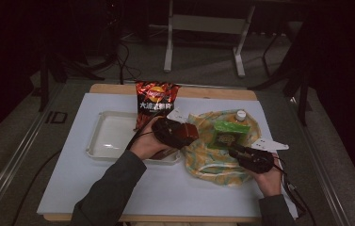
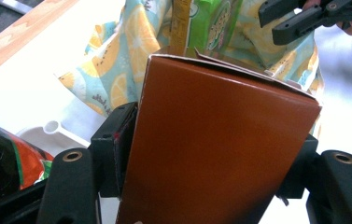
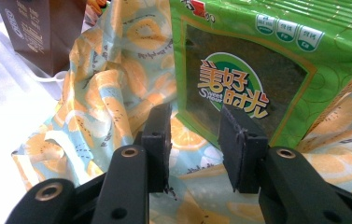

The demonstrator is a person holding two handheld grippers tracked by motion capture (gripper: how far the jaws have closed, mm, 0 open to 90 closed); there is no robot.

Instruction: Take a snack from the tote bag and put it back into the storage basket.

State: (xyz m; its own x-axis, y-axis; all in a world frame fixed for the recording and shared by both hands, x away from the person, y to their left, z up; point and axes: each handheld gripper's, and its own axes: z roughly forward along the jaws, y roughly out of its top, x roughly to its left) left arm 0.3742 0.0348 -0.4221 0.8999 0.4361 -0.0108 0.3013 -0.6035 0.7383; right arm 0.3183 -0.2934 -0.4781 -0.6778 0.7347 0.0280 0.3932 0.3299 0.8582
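Observation:
My left gripper is shut on a brown carton, its pads pressing on both sides. In the high view that carton hangs at the left edge of a fruit-print cloth bag, with the left gripper behind it. A green seaweed packet stands upright in the bag. My right gripper stands open just in front of the packet's lower left corner, with nothing between its pads. From above, the right gripper sits just below the packet.
A red chips bag stands at the back beside a white tray. A capped bottle shows behind the packet. The white mat covers the wooden table. Table legs and cables lie beyond the far edge.

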